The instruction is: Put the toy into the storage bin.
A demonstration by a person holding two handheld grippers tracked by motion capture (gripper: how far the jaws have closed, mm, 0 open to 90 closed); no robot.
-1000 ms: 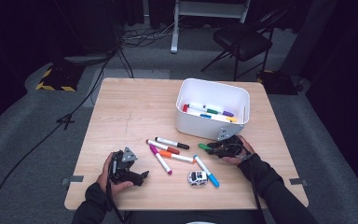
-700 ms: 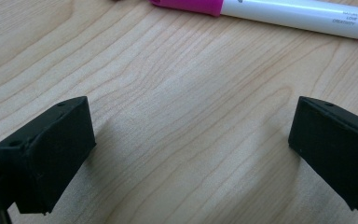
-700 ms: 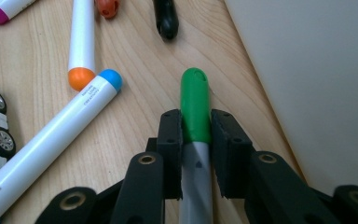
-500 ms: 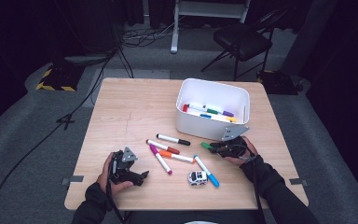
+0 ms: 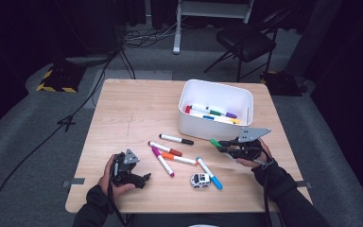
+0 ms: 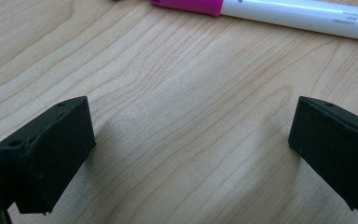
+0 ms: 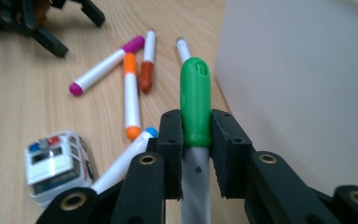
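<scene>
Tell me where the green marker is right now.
The green marker is clamped in the right gripper, at the high view's right, just in front of the white bin.

The table (image 5: 137, 113) is brightly lit against a dark room, and the toy car (image 7: 58, 163) looks perhaps slightly blurred.

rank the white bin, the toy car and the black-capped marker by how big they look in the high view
1. white bin, clearly the largest.
2. black-capped marker, longer than the car but much thinner.
3. toy car, shortest.
The marker and car are close in overall bulk, so their order is unsure.
</scene>
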